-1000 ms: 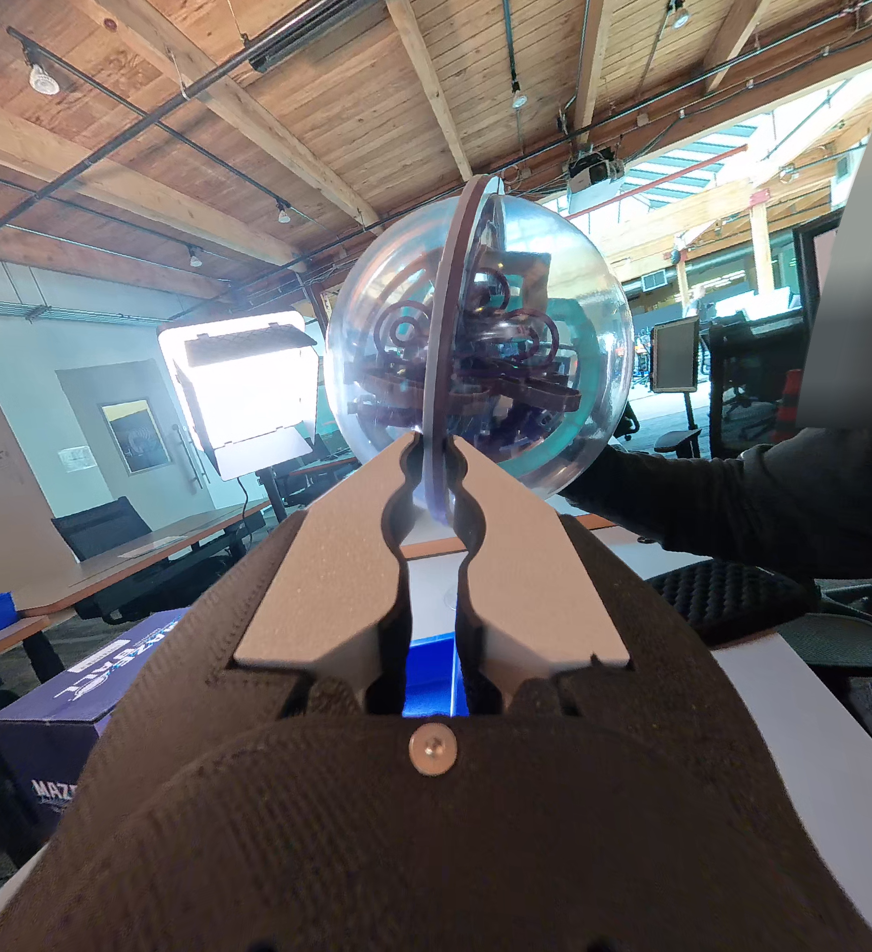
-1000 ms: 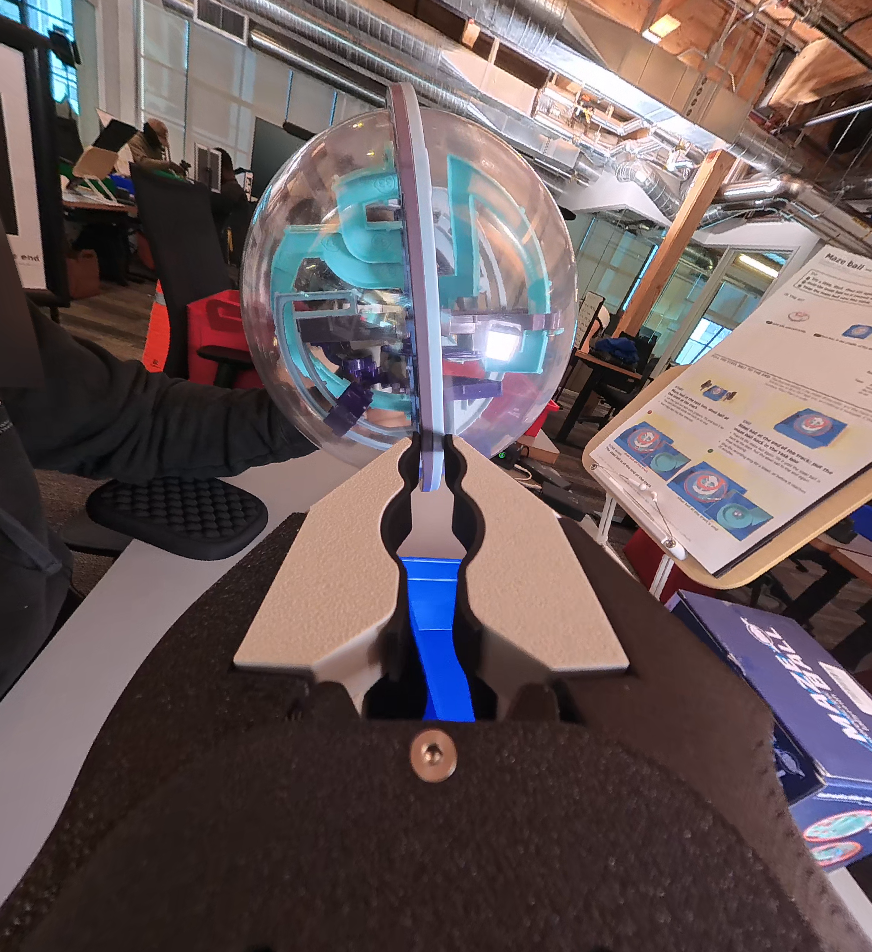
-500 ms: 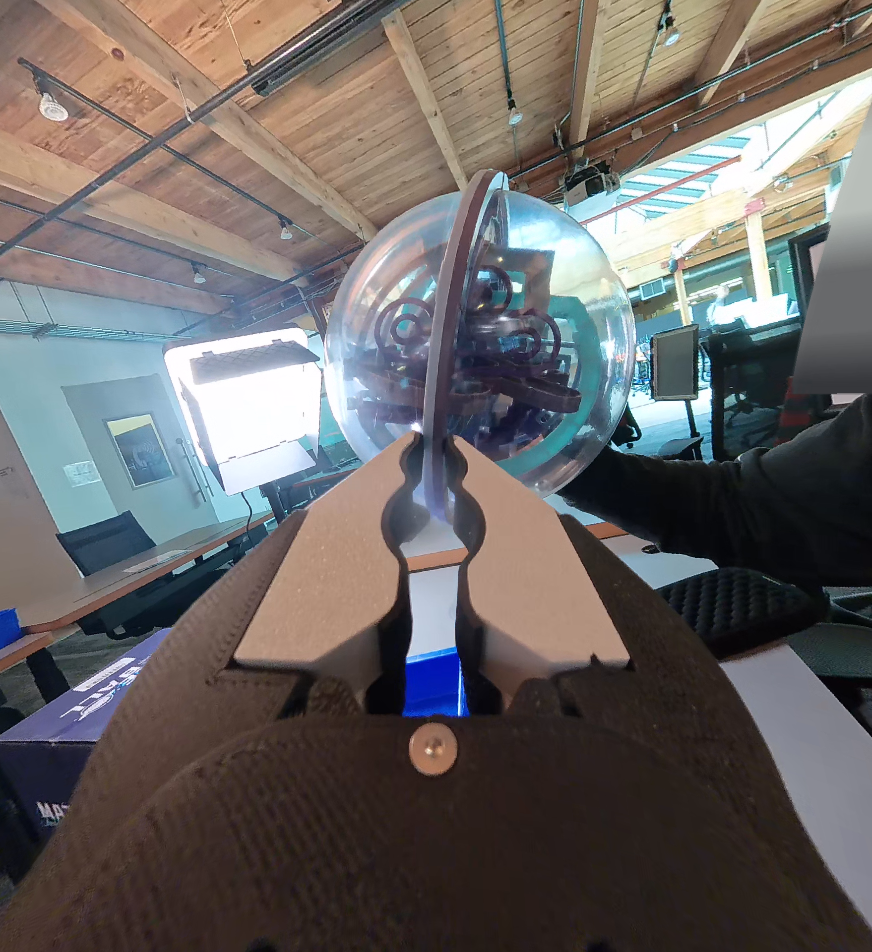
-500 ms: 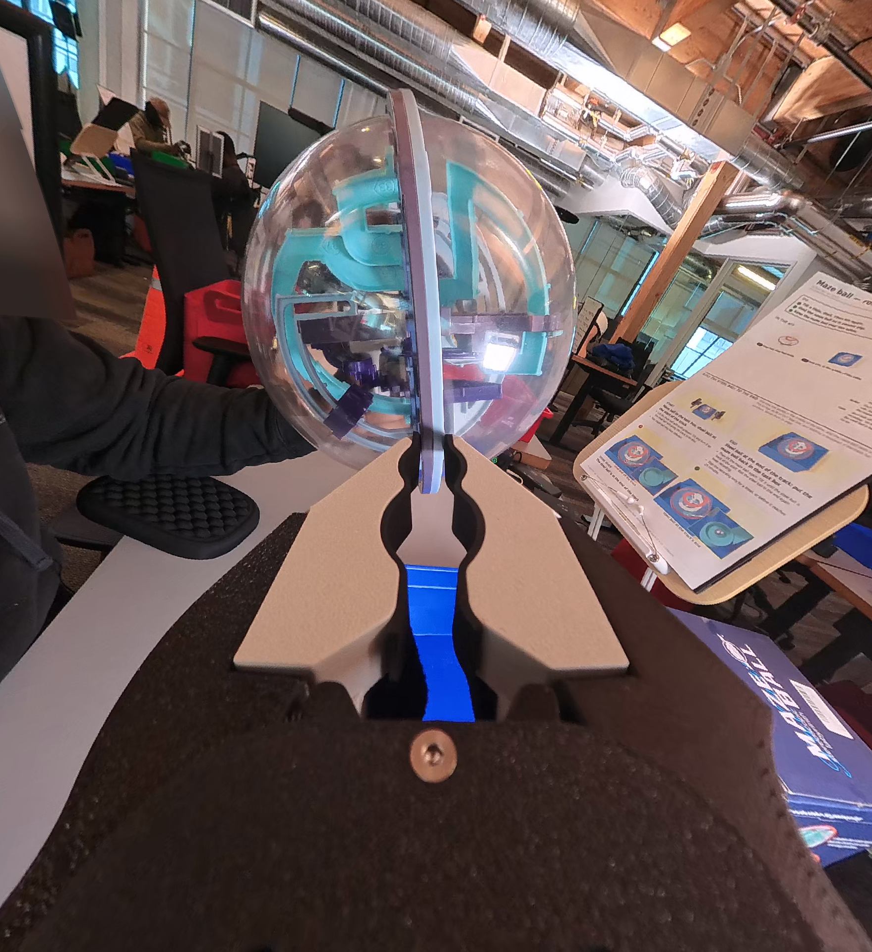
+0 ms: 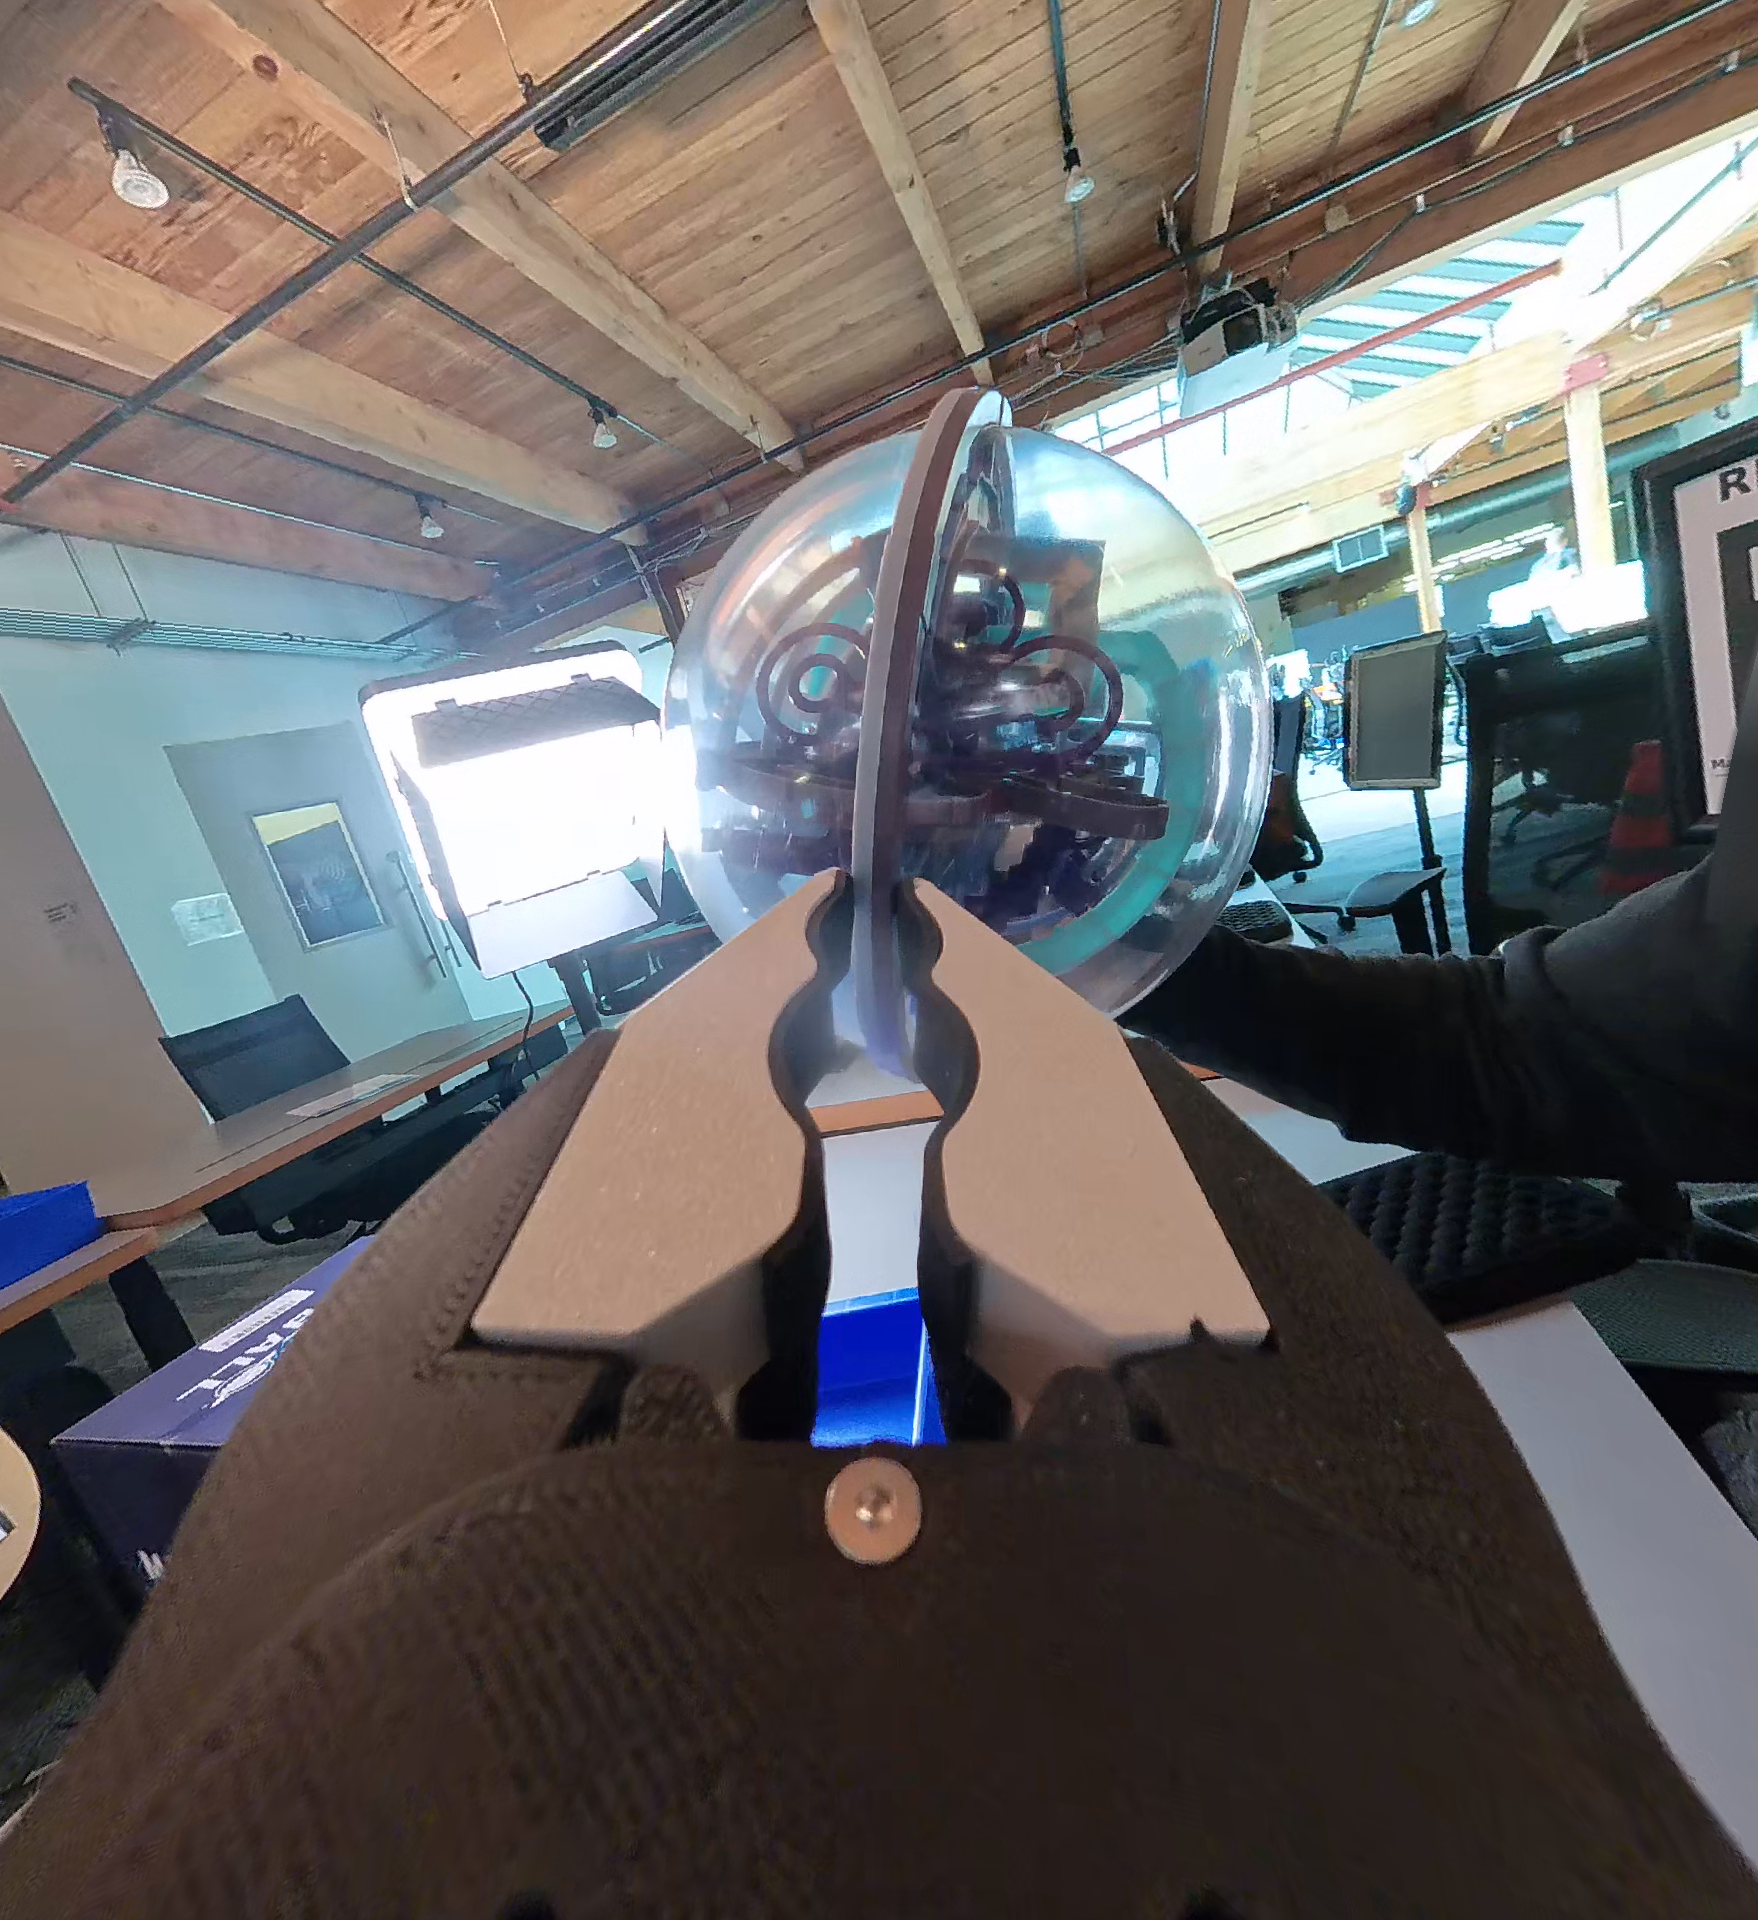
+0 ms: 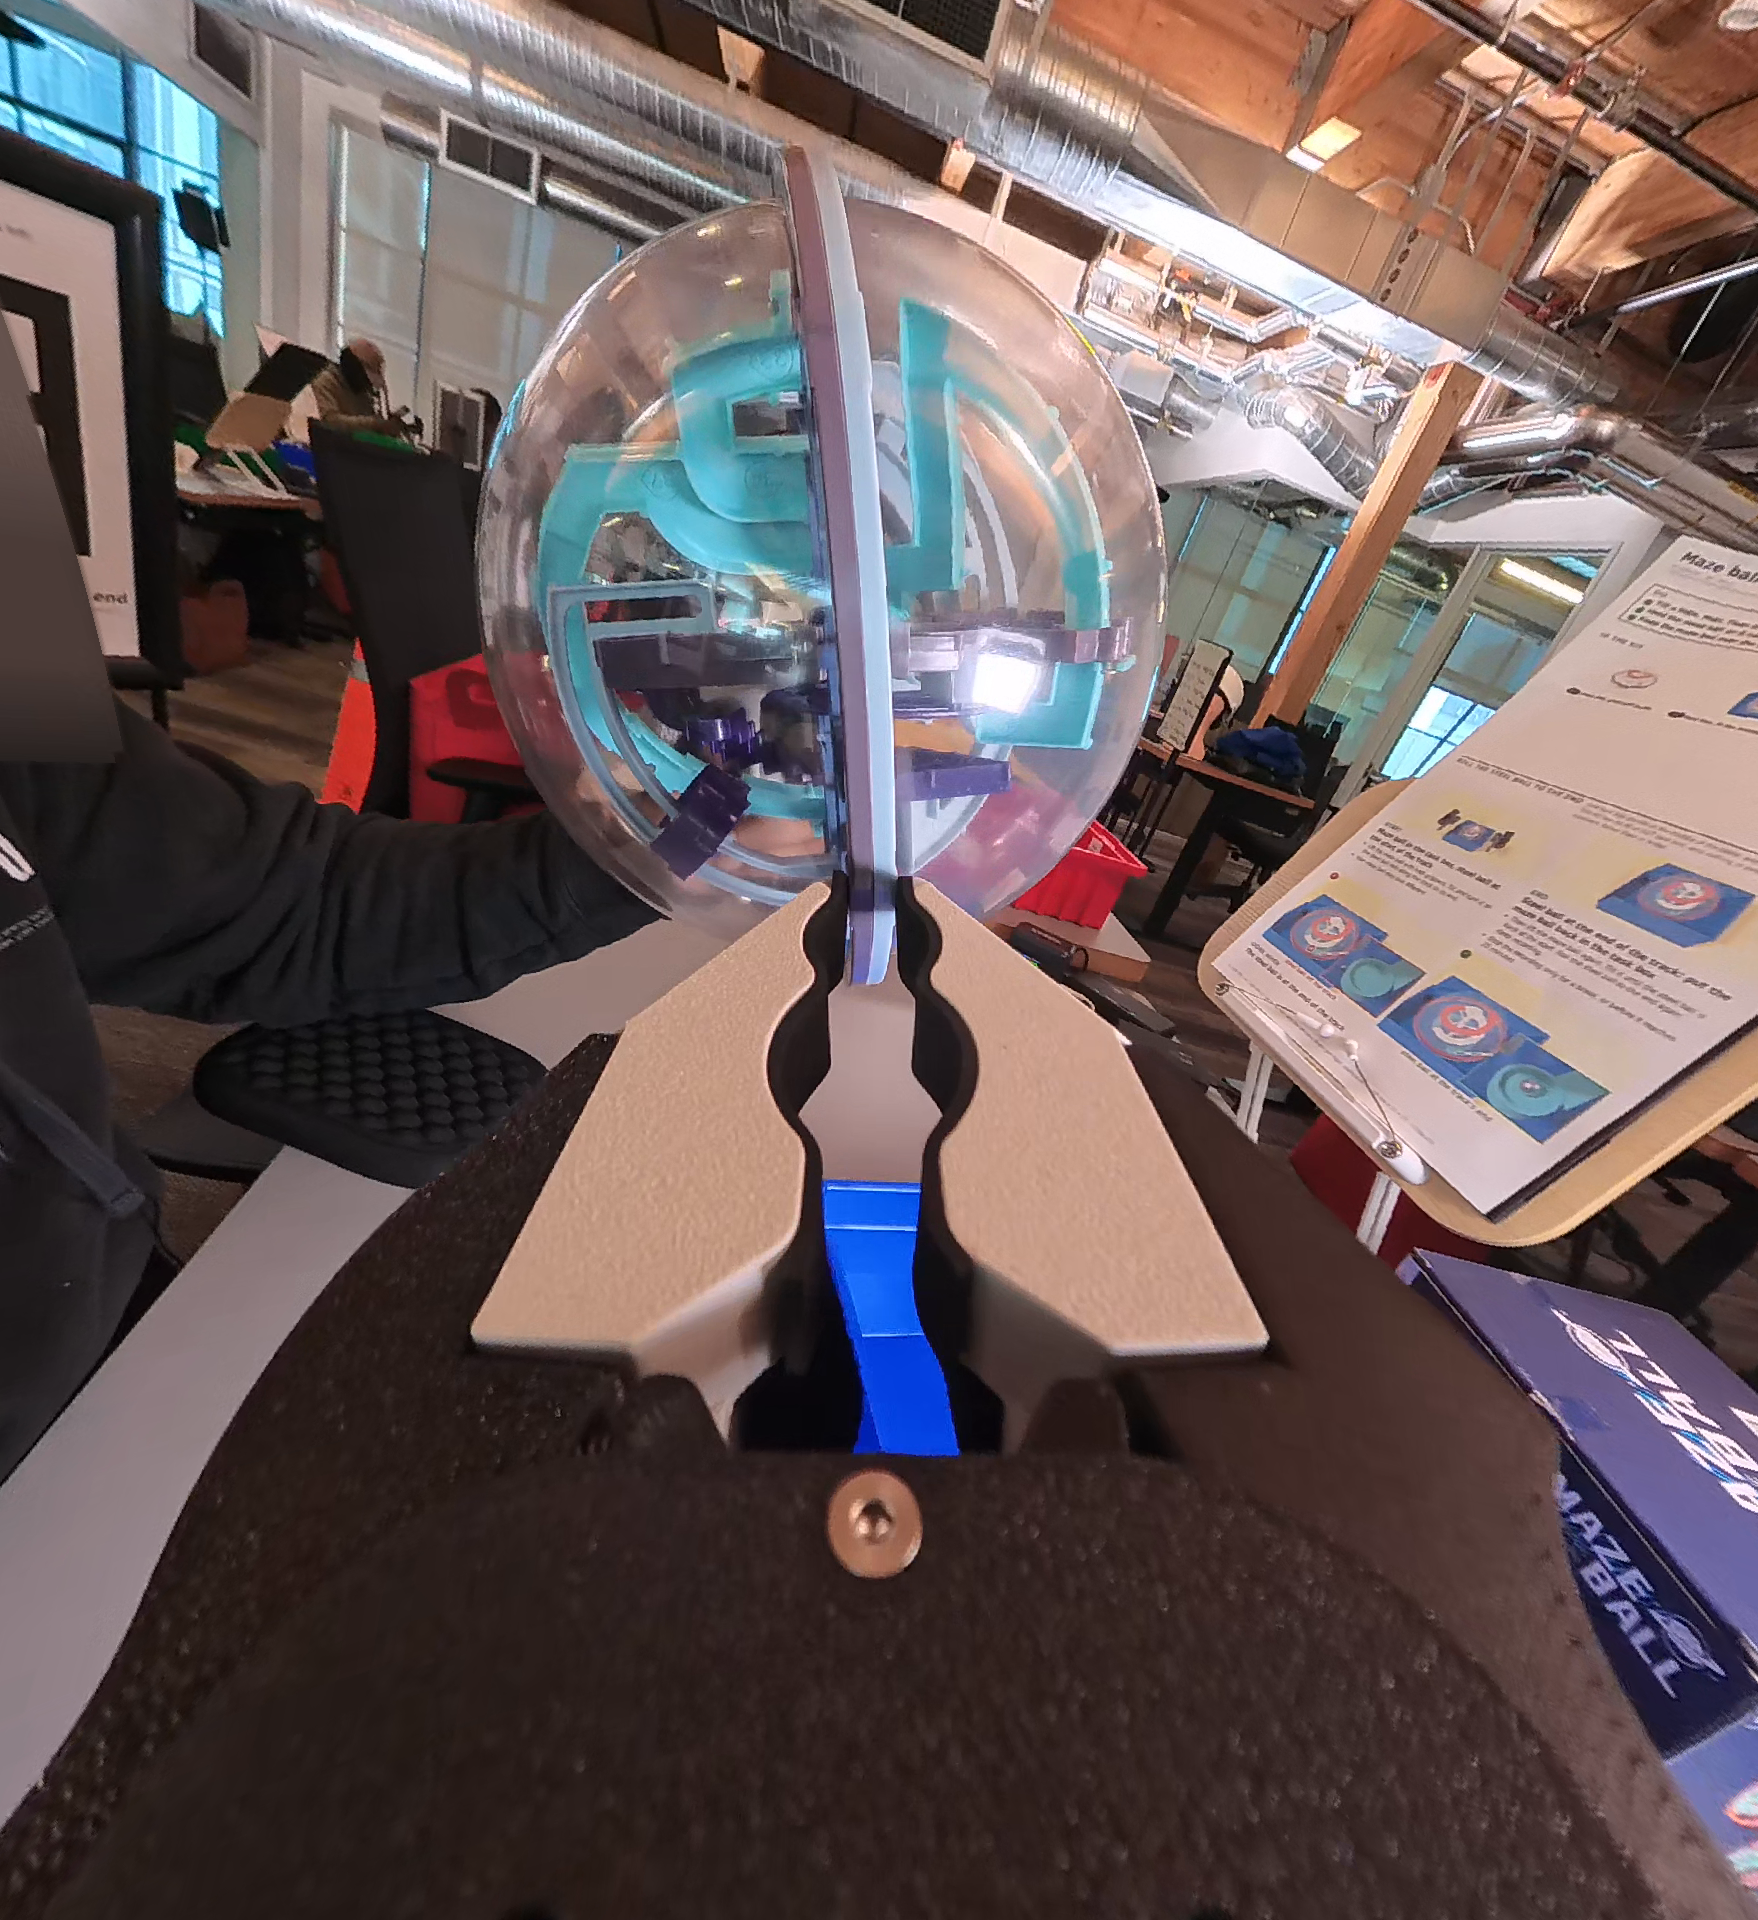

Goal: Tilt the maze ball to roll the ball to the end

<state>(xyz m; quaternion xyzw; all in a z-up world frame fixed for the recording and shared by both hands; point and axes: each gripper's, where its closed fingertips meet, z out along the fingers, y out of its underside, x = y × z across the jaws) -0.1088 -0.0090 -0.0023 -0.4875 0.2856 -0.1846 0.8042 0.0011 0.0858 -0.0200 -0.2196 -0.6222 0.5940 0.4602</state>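
Item: maze ball [image 5: 968, 717], a clear sphere with teal and dark purple tracks inside and a flat grey rim [image 6: 839, 582] round its middle.
Position: held in the air above the white tabletop [image 5: 1623, 1455], between the two grippers, rim standing close to upright in both wrist views.
Left gripper [image 5: 877, 935]: jaws clamped on the lower edge of the rim.
Right gripper [image 6: 870, 925]: jaws clamped on the rim from the opposite side.
Reason for hold: the rim is the only thin edge on a smooth globe; two opposed grips likely let the sphere be tipped in any direction without slipping.
Small ball inside: cannot tell where it sits; tracks and glare hide it.
Nearby: dark sleeve [image 6: 262, 894] behind the globe; instruction sheet [image 6: 1581, 862] on a stand to the right; dark blue box [image 6: 1685, 1538] below it; blue bin [image 6: 880, 1320] seen between the right fingers.
Change from half a second ago: grips unchanged; the room has slid sideways behind the globe and the rim leans a little differently, so the sphere is being turned slowly.
Progress: judged mid-task, tilting under way.
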